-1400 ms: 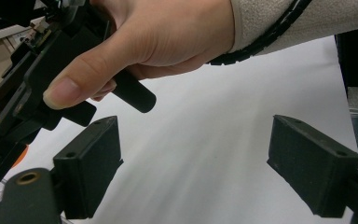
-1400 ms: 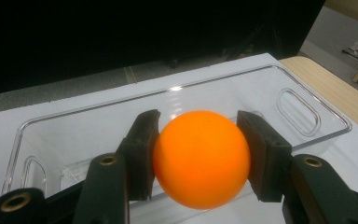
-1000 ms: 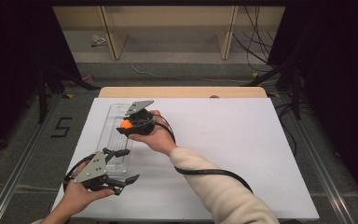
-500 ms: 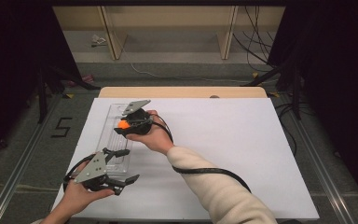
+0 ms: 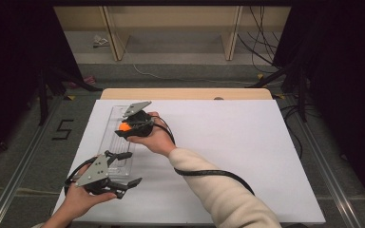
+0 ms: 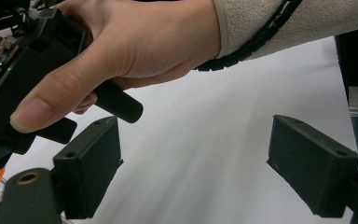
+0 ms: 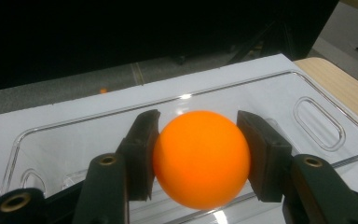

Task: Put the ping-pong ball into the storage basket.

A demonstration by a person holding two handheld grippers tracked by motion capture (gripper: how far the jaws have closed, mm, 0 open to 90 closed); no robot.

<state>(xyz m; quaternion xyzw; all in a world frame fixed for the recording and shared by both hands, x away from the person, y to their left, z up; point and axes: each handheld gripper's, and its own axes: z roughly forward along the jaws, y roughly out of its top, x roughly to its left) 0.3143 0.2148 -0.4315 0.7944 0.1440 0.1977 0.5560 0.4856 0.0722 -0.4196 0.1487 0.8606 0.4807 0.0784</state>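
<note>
An orange ball [image 7: 201, 158] is clamped between the two black jaws of my right gripper [image 7: 198, 156], held just above a clear plastic tray [image 7: 317, 119]. In the high view the right gripper [image 5: 126, 127] with the ball [image 5: 124, 126] hangs over the middle of the long clear tray [image 5: 115, 115] on the table's left side. My left gripper [image 5: 127, 168] stands open near the front left of the white table top, at the tray's near end. Its jaws [image 6: 205, 170] are wide apart with nothing between them, and the other hand [image 6: 135, 42] shows above them.
A white sheet [image 5: 228, 142] covers the table, with a wooden edge [image 5: 185, 93] at the back. A black cable [image 5: 209, 173] loops over the right forearm. Dark floor with a marked "5" [image 5: 62, 129] lies left of the table.
The right gripper has shifted slightly left and toward the near side over the tray, the ball still held. The left gripper has stayed put.
</note>
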